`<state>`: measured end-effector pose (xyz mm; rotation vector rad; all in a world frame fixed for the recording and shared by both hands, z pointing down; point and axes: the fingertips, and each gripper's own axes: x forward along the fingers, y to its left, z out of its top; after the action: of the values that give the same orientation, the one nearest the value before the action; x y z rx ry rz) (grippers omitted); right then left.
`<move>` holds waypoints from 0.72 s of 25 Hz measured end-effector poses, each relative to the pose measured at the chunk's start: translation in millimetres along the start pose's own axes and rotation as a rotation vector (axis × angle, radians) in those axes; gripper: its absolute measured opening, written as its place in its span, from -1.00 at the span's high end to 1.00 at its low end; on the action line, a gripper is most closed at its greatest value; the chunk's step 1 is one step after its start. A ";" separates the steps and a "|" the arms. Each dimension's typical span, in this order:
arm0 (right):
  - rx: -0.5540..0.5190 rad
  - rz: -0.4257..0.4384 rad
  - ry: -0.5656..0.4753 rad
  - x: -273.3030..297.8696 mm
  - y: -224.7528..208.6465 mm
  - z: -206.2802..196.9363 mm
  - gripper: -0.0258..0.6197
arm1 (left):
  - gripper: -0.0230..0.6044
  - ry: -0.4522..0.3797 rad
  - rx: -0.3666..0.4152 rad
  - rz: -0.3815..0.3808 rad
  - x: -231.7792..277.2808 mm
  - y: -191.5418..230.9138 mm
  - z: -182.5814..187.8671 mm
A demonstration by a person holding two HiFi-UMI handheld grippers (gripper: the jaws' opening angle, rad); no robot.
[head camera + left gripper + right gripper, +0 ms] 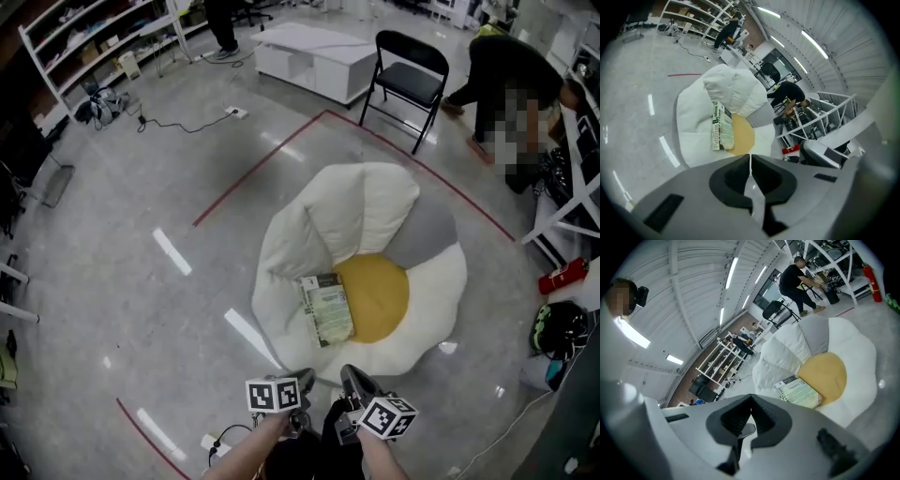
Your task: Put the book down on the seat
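A greenish paperback book (326,307) lies flat on the egg-shaped floor seat (281,253), half on the white part and half on the yellow centre (380,298). It also shows in the left gripper view as the book (721,127) and in the right gripper view as the book (799,391). Nothing touches it. My left gripper (305,379) and right gripper (349,373) hang side by side above the seat's near edge, well short of the book. The left gripper (750,157) has its jaws together and empty. The right gripper (751,398) is also shut with nothing in it.
A black folding chair (411,80) and a low white table (314,56) stand beyond the seat. A person (511,80) bends over at the right by white racks. A red fire extinguisher (562,277) lies at the right. Shelves (84,47) line the far left; a cable (220,439) runs near my arms.
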<state>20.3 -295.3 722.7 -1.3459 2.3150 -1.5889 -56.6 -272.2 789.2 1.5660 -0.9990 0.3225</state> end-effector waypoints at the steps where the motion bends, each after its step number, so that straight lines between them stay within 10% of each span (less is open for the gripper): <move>1: -0.001 0.003 0.003 -9.4 9.7 1.3 0.89 | 0.86 0.001 0.023 -0.003 -8.8 -10.8 0.0; 18: -0.034 0.098 -0.103 -164.1 177.1 43.0 0.89 | 0.89 -0.161 0.212 -0.177 -177.8 -191.4 -0.2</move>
<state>31.6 -201.0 496.7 -1.2675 2.3188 -1.4239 -20.7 -209.7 538.1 1.8840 -0.9637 0.1858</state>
